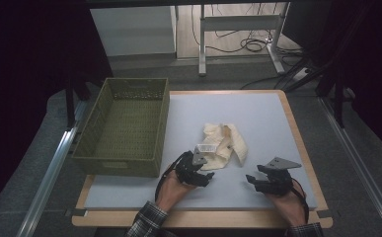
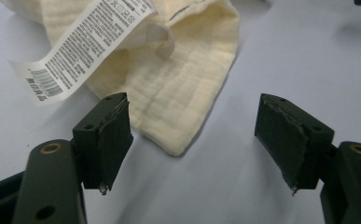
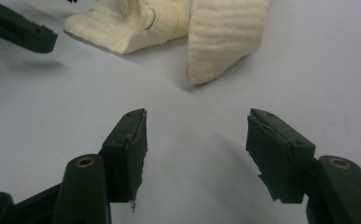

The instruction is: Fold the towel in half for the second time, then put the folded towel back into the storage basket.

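Two grippers low over the mat [image 1: 129, 190], nearest the person, both with jaws apart and nothing between them. Left gripper [image 1: 209, 177] much the closer to the cloth [image 1: 224, 144]: in the left gripper view [image 2: 194, 140], the cloth's [image 2: 169, 93] nearest corner poked into the gap between the fingers [image 2: 106, 140], about 11 o'clock of midway, lying on the mat and touched by neither pad. Right gripper [image 1: 250, 181] well apart from it: in the right gripper view [image 3: 197, 154], bare mat straight ahead, then the cloth's [image 3: 220, 37] folded lobe at 12 to 1 o'clock. Beyond the left fingers, the white care label [image 2: 82, 46] toward 10 o'clock, lying across the cloth. Long axis, judged from the high view, roughly 10 to 4 o'clock across mid-mat, the near end toward the left gripper. Farthest off, at 10 o'clock from the cloth, the green basket [image 1: 92, 148], standing at the mat's left edge. Likely a left-hand pinch on that near corner first.
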`<state>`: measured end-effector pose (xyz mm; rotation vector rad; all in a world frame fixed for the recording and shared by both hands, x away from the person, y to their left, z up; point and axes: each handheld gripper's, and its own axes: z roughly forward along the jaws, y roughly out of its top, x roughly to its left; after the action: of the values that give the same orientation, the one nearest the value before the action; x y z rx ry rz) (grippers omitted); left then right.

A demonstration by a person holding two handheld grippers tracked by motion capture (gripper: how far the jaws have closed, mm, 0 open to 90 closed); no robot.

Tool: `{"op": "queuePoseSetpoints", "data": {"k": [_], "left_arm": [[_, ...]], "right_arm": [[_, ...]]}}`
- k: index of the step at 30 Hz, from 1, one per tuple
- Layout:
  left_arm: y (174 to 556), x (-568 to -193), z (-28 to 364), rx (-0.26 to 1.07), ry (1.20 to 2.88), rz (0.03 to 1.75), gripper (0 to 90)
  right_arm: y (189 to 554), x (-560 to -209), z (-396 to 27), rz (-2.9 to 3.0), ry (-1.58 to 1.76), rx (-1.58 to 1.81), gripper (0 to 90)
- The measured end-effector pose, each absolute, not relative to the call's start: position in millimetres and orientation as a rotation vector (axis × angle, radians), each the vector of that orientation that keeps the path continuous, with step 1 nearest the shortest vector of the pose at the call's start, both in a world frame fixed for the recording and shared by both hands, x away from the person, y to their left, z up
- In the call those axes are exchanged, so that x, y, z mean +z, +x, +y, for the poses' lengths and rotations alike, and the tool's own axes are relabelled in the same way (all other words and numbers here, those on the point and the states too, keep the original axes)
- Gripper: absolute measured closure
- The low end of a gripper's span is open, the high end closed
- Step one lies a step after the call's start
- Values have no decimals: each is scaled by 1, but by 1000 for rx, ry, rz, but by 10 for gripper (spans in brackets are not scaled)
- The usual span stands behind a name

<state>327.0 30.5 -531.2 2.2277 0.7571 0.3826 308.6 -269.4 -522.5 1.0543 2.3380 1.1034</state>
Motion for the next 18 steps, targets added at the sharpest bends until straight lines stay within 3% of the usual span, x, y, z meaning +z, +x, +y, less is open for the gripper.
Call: {"op": "queuePoseSetpoints", "data": {"k": [11, 18], "left_arm": [[332, -537, 29, 375, 2206, 762, 291], [335, -537, 22, 390, 2200, 738, 372]], "right_arm": [[325, -520, -271, 2333, 1095, 1142, 464], [338, -512, -262, 2329, 1079, 1192, 543]]}}
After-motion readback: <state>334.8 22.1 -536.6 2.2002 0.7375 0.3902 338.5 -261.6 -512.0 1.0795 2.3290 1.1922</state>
